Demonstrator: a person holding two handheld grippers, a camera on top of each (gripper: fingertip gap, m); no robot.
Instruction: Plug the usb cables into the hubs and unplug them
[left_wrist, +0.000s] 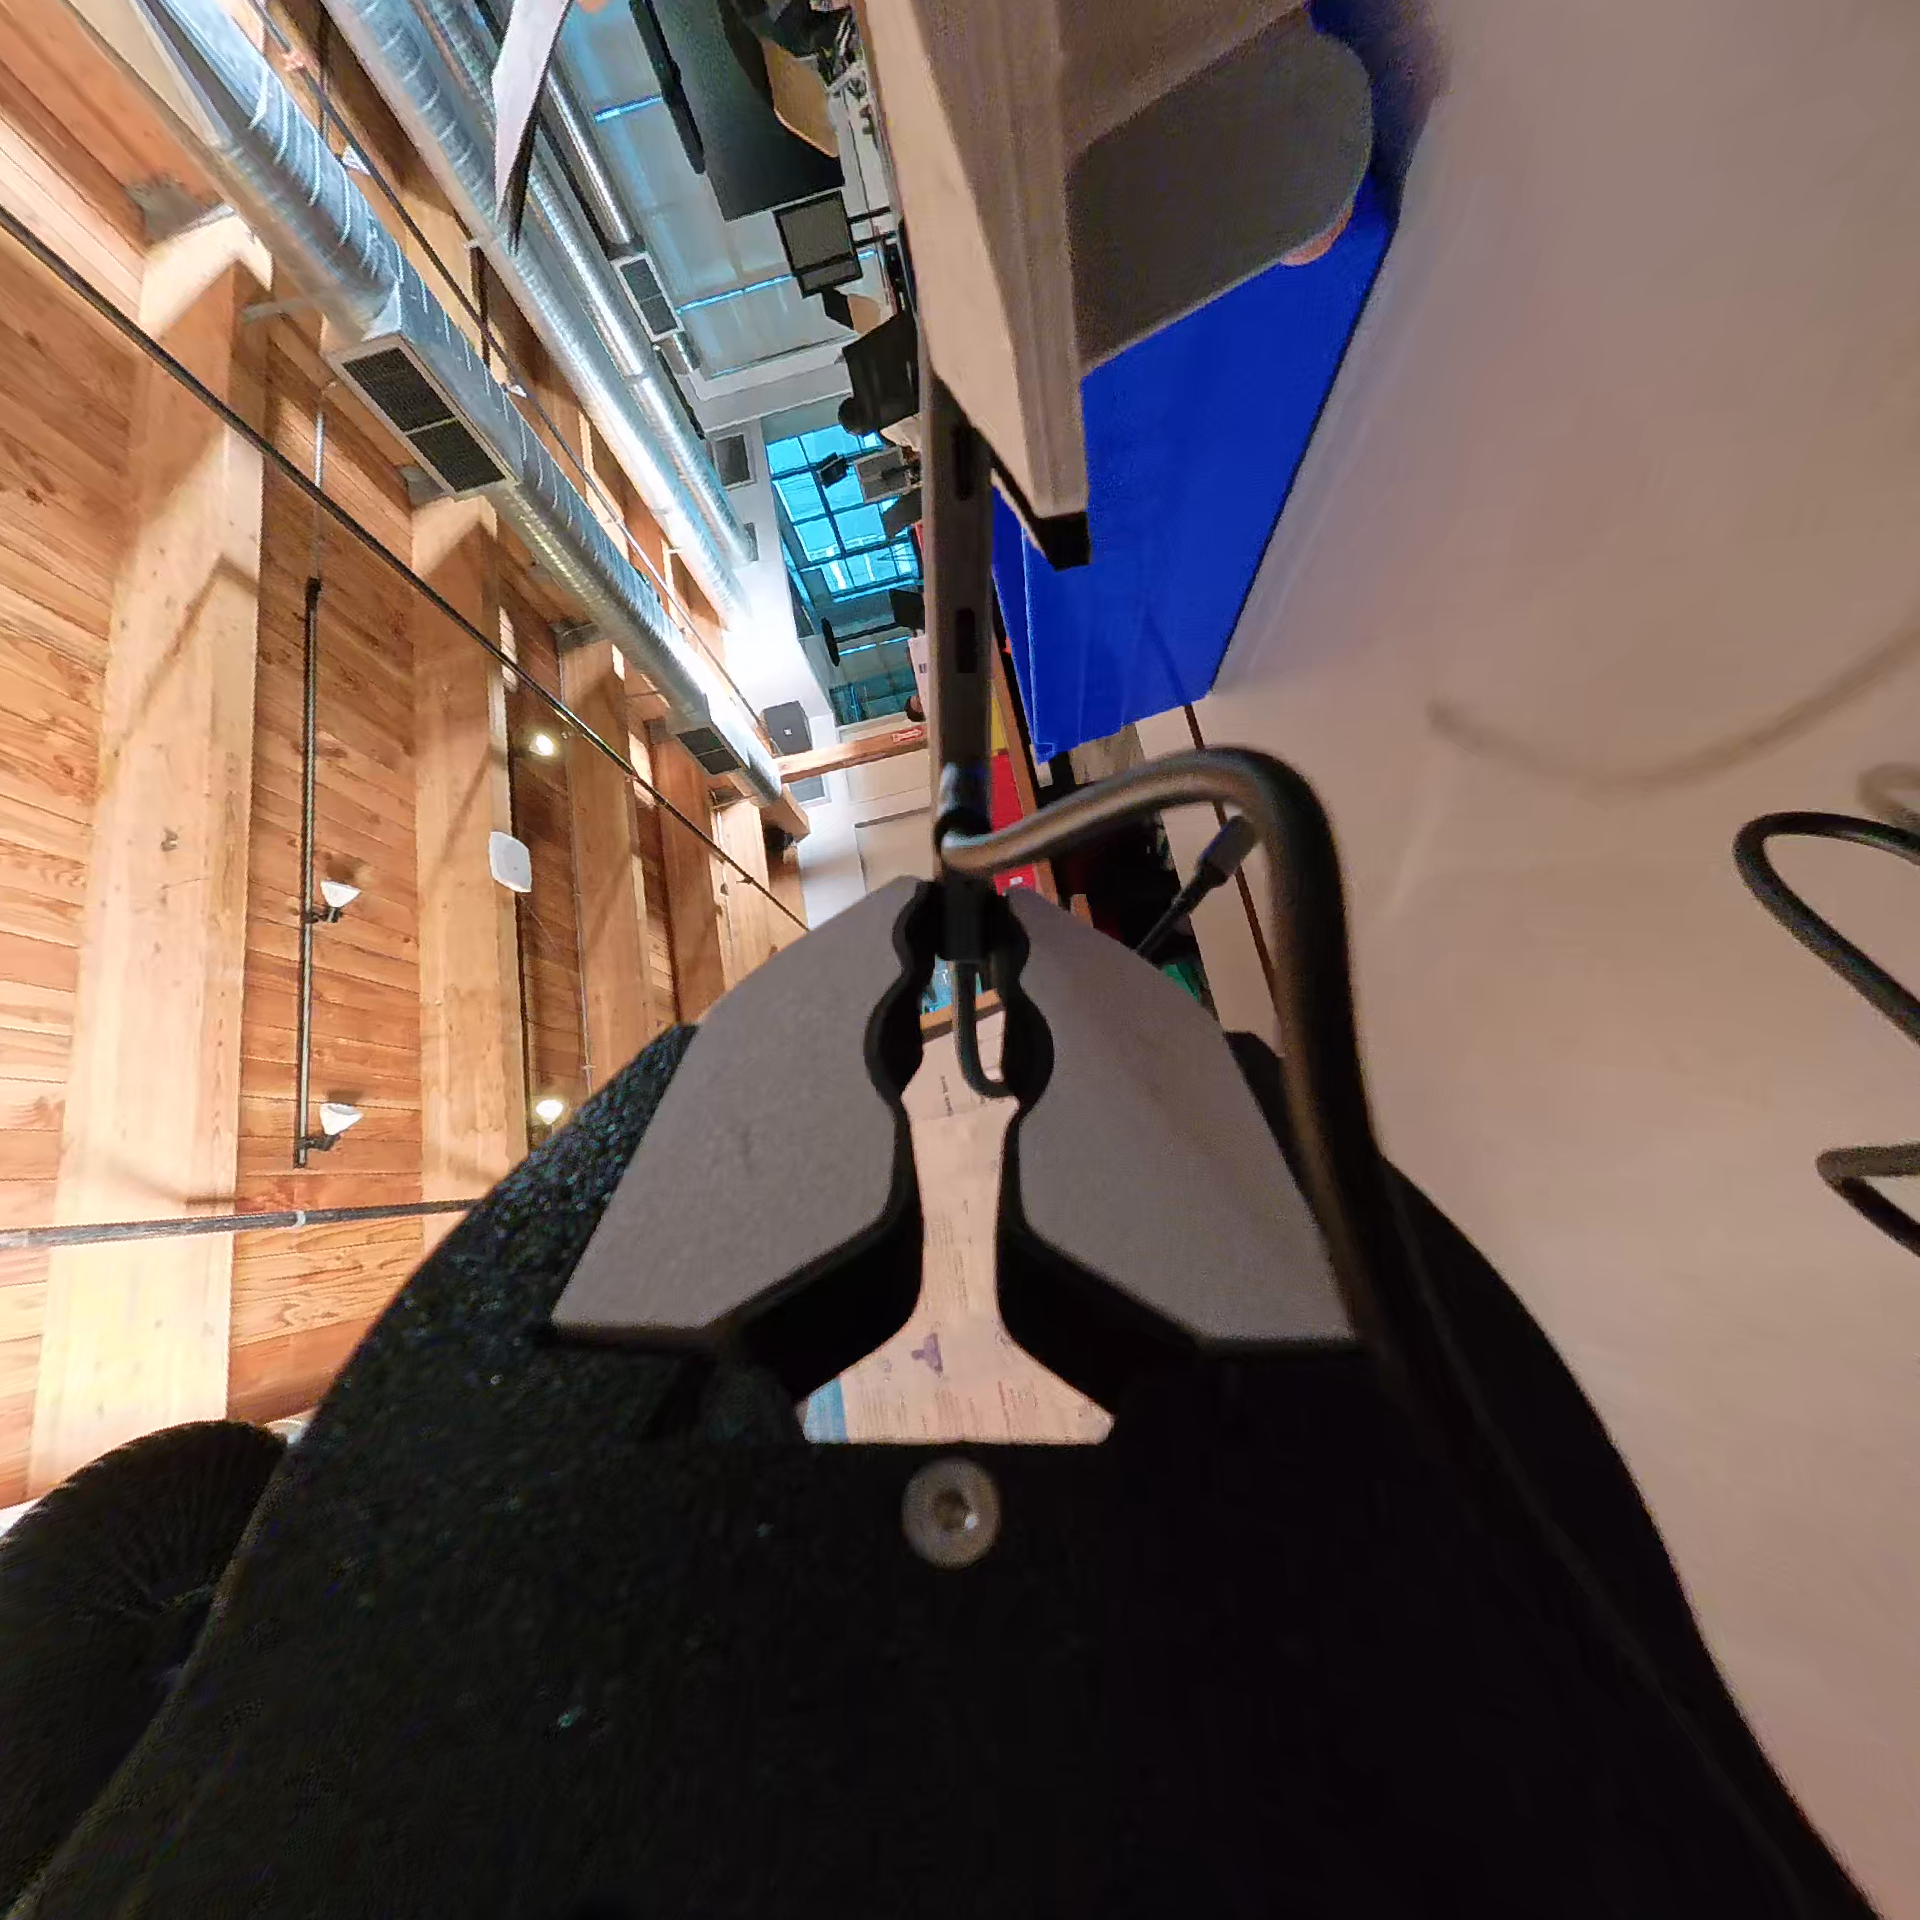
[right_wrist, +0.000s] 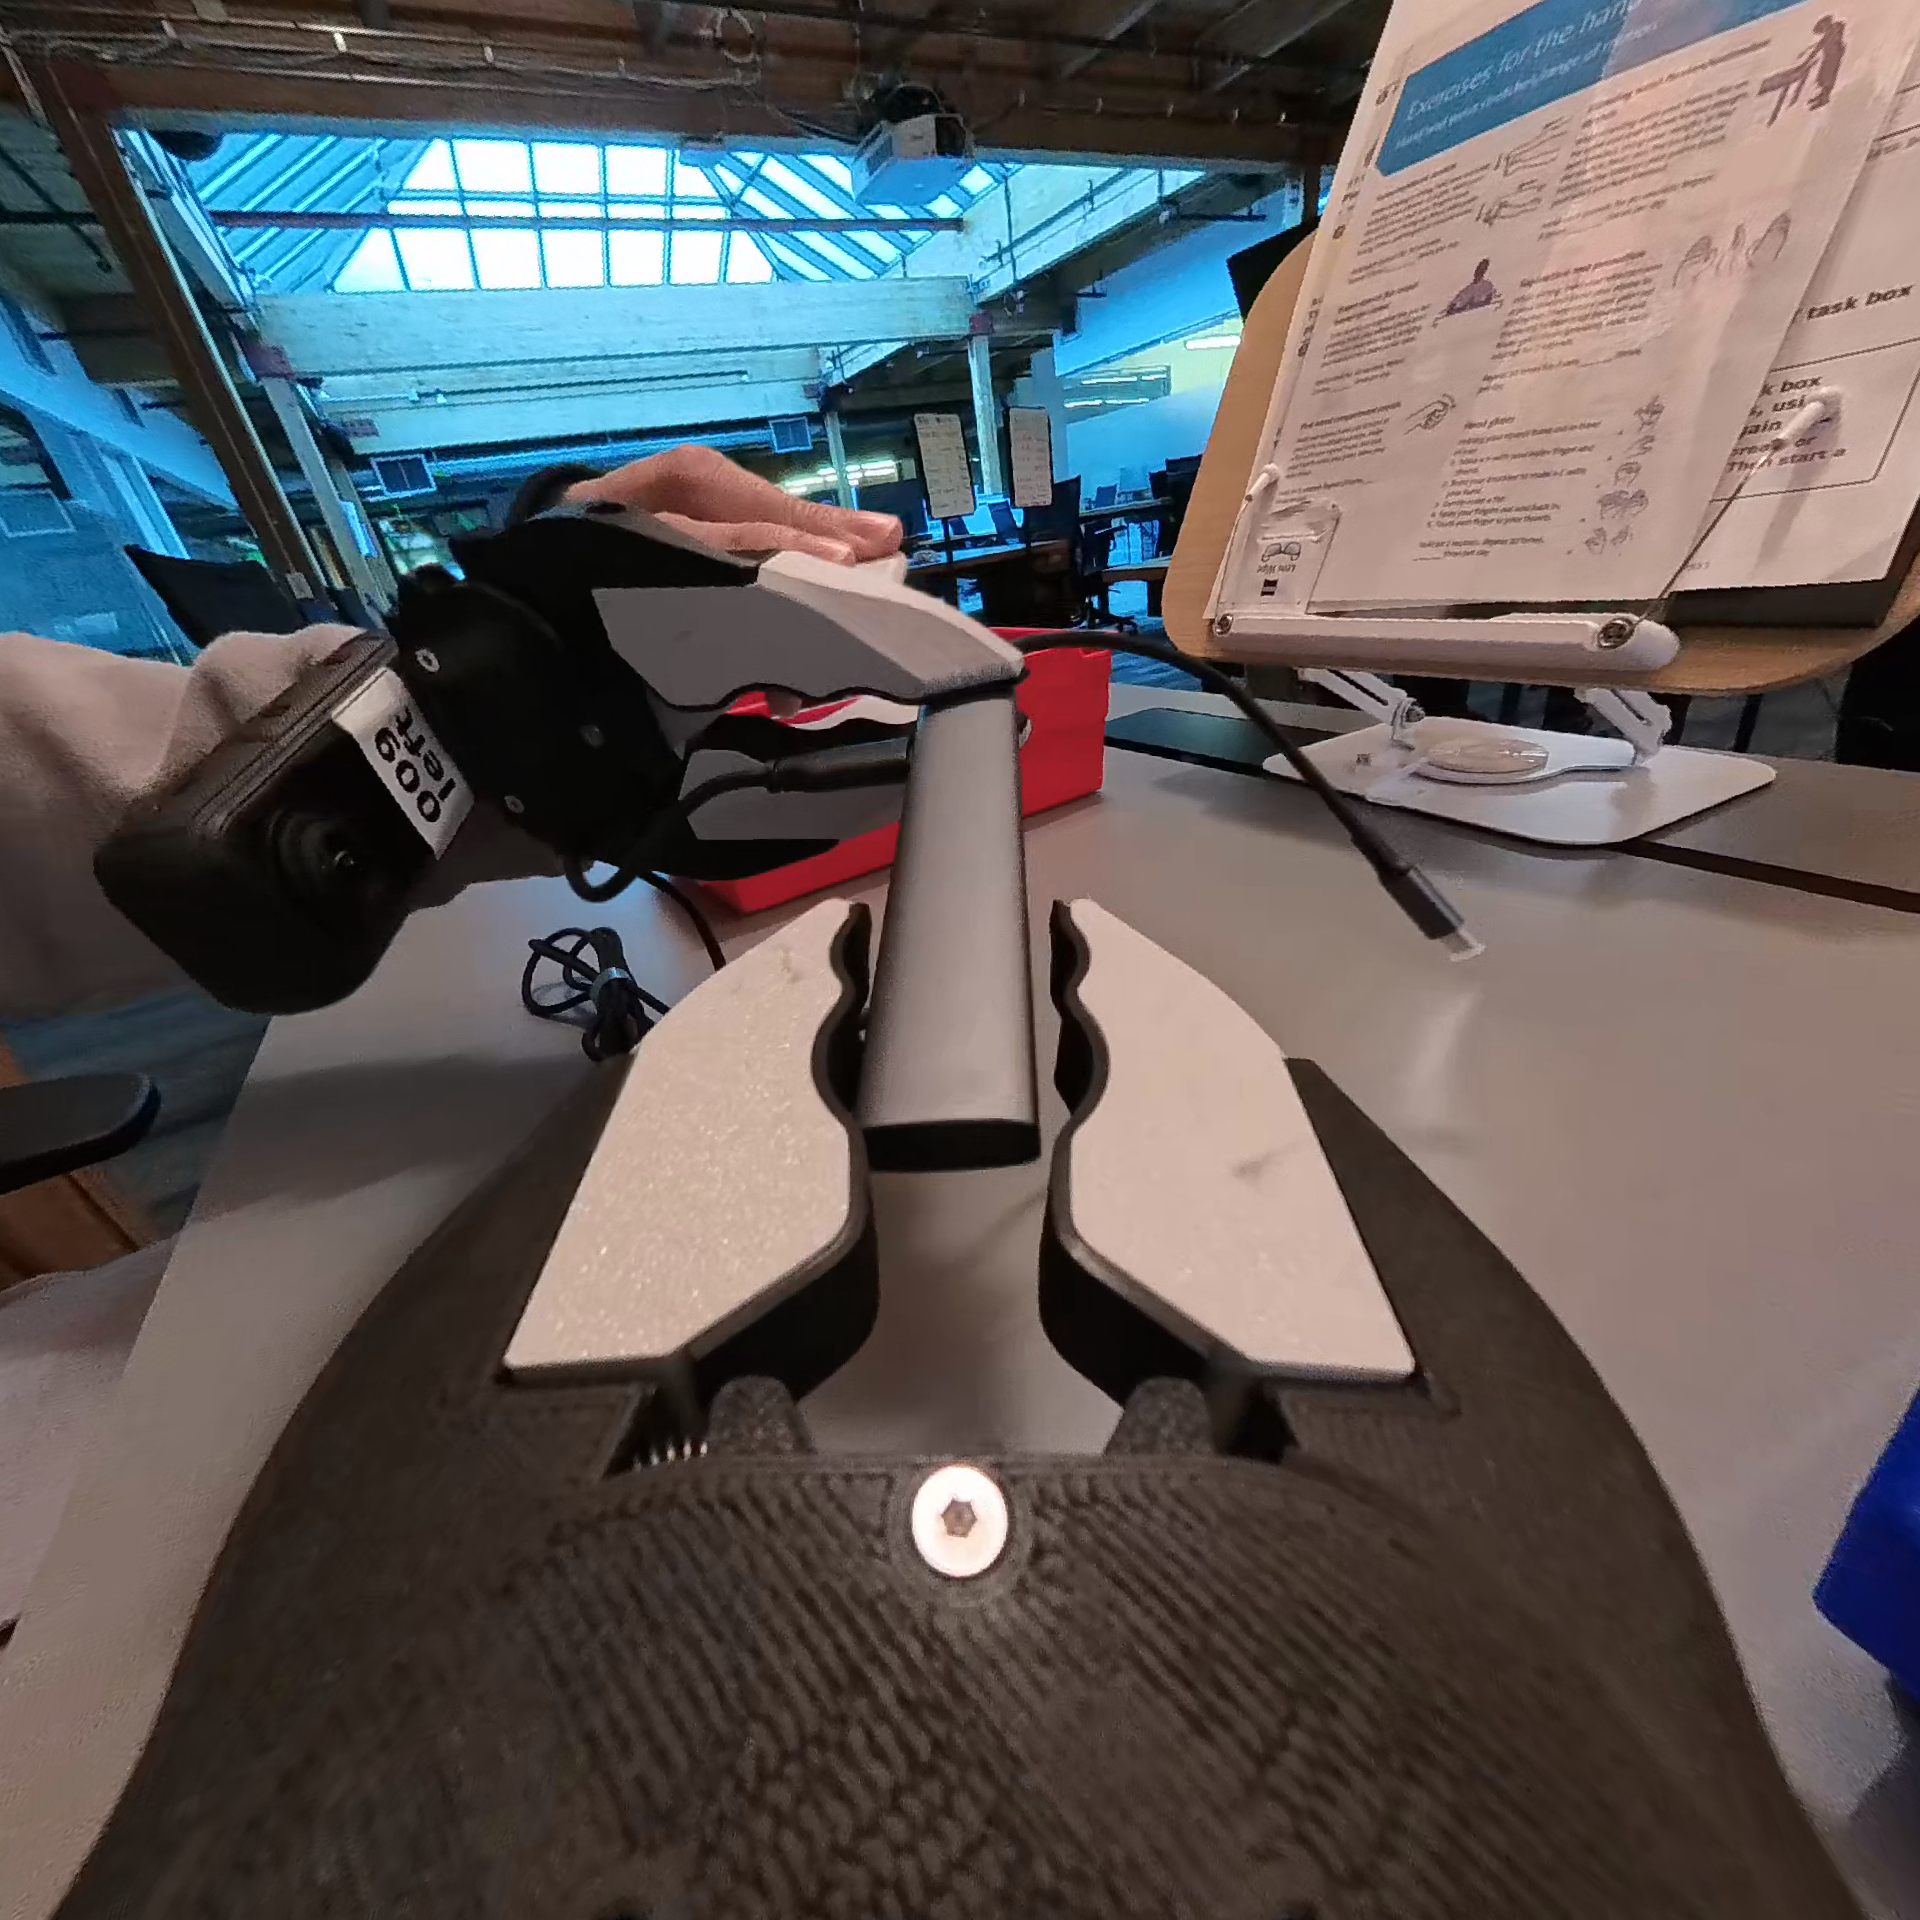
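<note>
My right gripper (right_wrist: 951, 935) is shut on a long grey USB hub (right_wrist: 951, 935) and holds it above the grey table (right_wrist: 1558, 1195), pointing away. My left gripper (right_wrist: 987, 681) meets the hub's far end from the left. In the left wrist view it (left_wrist: 961, 925) is shut on a black cable plug (left_wrist: 961, 935) right at the end of the hub (left_wrist: 951, 582), which shows edge-on. I cannot tell whether that plug is seated. A black cable (right_wrist: 1247, 727) leaves the hub's far end and hangs right, ending in a free plug (right_wrist: 1439, 920).
A red bin (right_wrist: 1060, 727) stands behind the hub. A coiled black cable (right_wrist: 592, 987) lies on the table at left. A document stand with printed sheets (right_wrist: 1558, 364) stands at back right. A blue bin (right_wrist: 1881, 1558) is at the right edge. My hands' fingertips stand some 6 cm from each other.
</note>
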